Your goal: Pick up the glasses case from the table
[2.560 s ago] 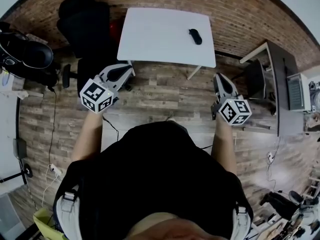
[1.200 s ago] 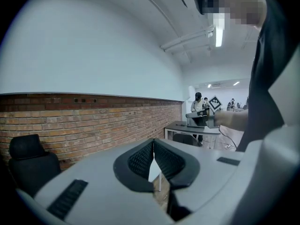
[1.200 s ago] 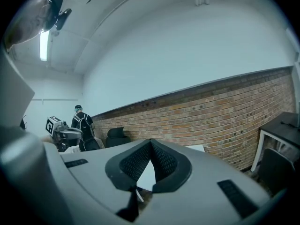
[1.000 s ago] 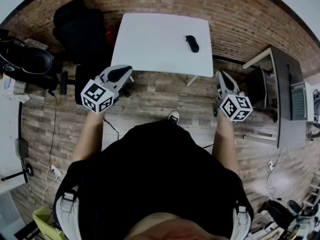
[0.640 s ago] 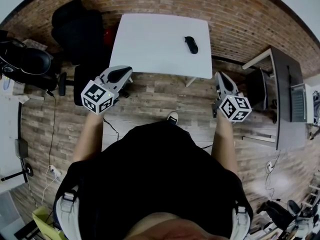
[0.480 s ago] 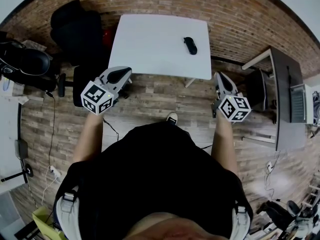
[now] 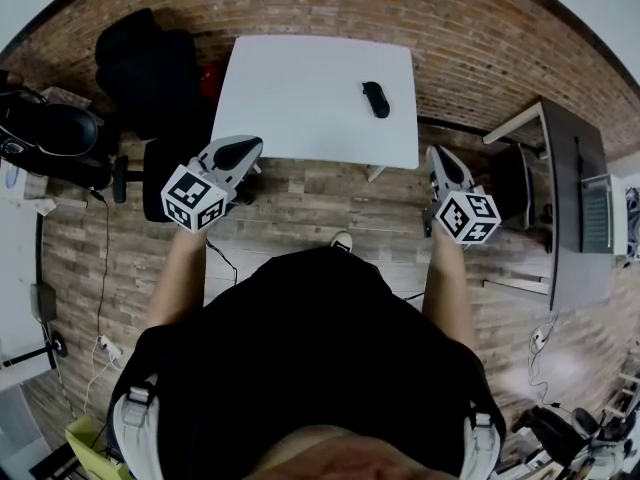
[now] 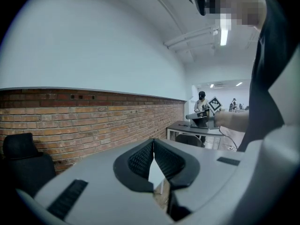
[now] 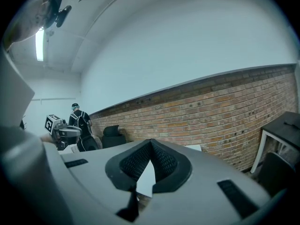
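Note:
A black glasses case (image 7: 375,99) lies on the right part of the white table (image 7: 300,98), near its far edge. My left gripper (image 7: 243,148) hangs over the floor just short of the table's near left corner, jaws shut and empty. On the other side, my right gripper (image 7: 436,154) is held beside the near right corner, also shut on nothing. In the left gripper view the left gripper (image 8: 153,144) shows its pads meeting at the tip, with a sliver of white table behind. The right gripper (image 9: 150,145) looks the same in its own view. The case appears in neither gripper view.
A black office chair (image 7: 150,63) stands left of the table against the brick wall (image 7: 470,18). A dark desk (image 7: 565,198) and a black chair (image 7: 510,183) stand at the right. The floor (image 7: 320,198) is wood planks. A person with a backpack (image 9: 79,121) stands far off.
The table and case have drawn closer and lower in the head view as I step forward. Both grippers have kept their pose and stayed shut.

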